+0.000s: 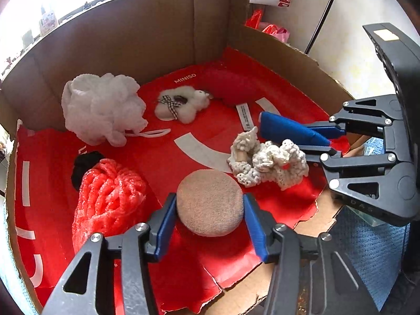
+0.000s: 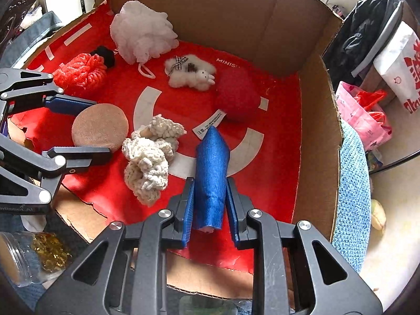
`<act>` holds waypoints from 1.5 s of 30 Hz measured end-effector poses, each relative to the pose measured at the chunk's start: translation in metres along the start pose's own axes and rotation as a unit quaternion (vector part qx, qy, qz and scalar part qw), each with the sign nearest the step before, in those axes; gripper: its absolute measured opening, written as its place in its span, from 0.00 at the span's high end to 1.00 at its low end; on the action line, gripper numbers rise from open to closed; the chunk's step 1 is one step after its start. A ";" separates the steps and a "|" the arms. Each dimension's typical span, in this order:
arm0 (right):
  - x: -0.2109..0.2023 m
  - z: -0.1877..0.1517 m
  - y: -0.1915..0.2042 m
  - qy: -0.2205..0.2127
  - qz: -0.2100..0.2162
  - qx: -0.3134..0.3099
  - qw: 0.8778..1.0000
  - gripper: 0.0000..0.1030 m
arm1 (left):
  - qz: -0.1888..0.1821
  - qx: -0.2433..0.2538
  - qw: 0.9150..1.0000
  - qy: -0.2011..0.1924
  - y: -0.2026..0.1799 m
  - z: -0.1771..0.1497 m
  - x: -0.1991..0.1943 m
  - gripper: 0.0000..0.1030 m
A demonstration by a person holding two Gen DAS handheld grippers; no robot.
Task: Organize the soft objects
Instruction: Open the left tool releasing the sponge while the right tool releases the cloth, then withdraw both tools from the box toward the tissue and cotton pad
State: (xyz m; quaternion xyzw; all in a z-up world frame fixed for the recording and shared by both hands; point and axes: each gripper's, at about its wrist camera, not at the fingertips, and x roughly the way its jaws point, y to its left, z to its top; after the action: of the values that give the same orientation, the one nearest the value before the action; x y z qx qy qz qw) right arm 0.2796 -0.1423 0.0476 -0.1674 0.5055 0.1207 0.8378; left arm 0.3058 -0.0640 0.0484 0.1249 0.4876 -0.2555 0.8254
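Left wrist view
Left gripper [image 1: 210,225]: lower centre, pads against both sides of the tan round puff [image 1: 209,202].
Right gripper [image 1: 319,137]: right edge, clamped on the blue roll [image 1: 288,129].
Cream crochet piece [image 1: 267,161]: centre right, on the red liner [image 1: 162,141].

Right wrist view
Right gripper [image 2: 211,204]: lower centre, narrow, holding the blue roll [image 2: 212,176].
White mesh pouf [image 2: 143,31]: upper left, inside the cardboard box [image 2: 236,8].

Round tan puff [image 1: 209,206] flat at box front; blue cloth roll [image 2: 212,176] beside cream crochet scrunchie [image 2: 149,157]; white mesh loofah [image 1: 102,107], red loofah [image 1: 107,197], plush bunny [image 1: 183,102], red pillow [image 1: 231,85] behind.
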 end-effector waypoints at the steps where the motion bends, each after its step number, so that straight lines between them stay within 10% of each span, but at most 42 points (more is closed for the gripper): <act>1: 0.000 -0.001 -0.001 0.001 0.000 0.000 1.000 0.78 | 0.000 -0.001 1.000 0.000 0.000 0.000 0.000 0.47; 14: -0.013 0.000 0.007 -0.012 0.001 -0.009 1.000 0.49 | -0.003 -0.009 1.000 -0.013 0.002 0.001 -0.008 0.34; 45: -0.122 -0.095 0.021 -0.102 0.004 0.029 0.994 0.32 | 0.082 -0.075 0.987 -0.118 -0.005 -0.093 -0.123 0.03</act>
State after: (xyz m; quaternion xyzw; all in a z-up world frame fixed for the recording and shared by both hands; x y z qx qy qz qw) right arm 0.1387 -0.1654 0.1112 -0.1277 0.4215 0.1260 0.8889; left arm 0.1862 0.0109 0.1094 0.0712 0.3930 -0.1625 0.9023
